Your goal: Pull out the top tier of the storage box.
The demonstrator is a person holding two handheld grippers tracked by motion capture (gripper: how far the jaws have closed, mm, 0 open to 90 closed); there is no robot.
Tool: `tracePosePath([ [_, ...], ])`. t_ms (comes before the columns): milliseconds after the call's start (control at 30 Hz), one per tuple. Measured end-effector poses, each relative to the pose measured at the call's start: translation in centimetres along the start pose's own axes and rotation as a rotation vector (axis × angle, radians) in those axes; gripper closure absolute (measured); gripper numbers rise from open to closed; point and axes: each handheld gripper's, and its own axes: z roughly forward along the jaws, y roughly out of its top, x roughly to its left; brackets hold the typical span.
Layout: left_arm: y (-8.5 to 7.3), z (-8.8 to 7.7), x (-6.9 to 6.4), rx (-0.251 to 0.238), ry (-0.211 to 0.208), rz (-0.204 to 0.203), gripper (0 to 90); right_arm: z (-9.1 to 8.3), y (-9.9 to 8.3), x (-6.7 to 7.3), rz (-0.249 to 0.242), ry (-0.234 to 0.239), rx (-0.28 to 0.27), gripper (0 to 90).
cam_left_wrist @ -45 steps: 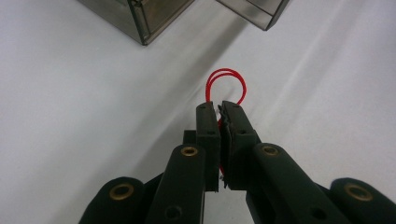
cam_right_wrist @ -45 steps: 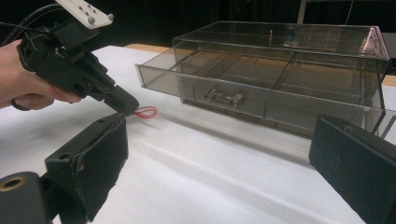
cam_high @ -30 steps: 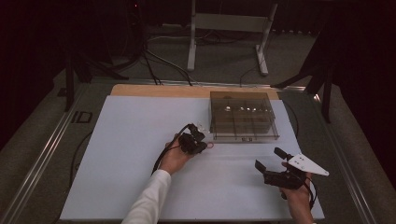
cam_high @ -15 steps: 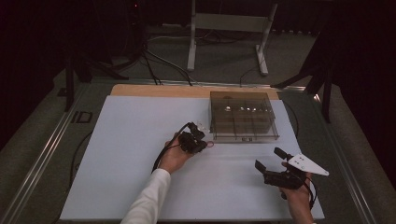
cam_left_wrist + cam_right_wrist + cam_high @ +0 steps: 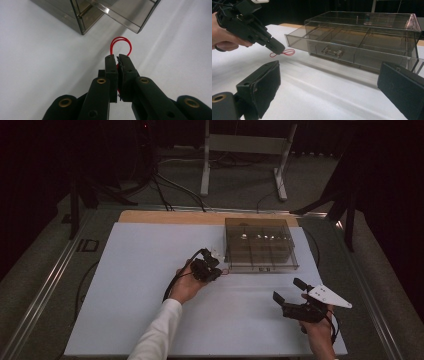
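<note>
Left gripper view shows the left tongs (image 5: 117, 58) pinched together on a red rubber band (image 5: 121, 45), whose loop sticks out past the tips, just above the white counter (image 5: 37, 62). Close ahead sits the corner of a smoky clear plastic drawer box (image 5: 82, 17). From the high view, the left tongs (image 5: 216, 270) sit just beside the box's (image 5: 260, 247) front left corner, held in the person's left hand (image 5: 186, 285). The right tongs (image 5: 290, 292) hover near the counter's front right, well apart from the box, their jaws spread wide with nothing between them. In the right gripper view, the drawer (image 5: 332, 51) stands slightly pulled out.
</note>
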Motion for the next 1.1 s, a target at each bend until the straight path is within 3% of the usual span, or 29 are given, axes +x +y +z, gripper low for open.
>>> tracePosePath([
  [1100,0.8,-1.7,0.7,-0.031,0.016,0.001,88.8,0.0,0.0,0.0,0.000,-0.001,0.000,5.1],
])
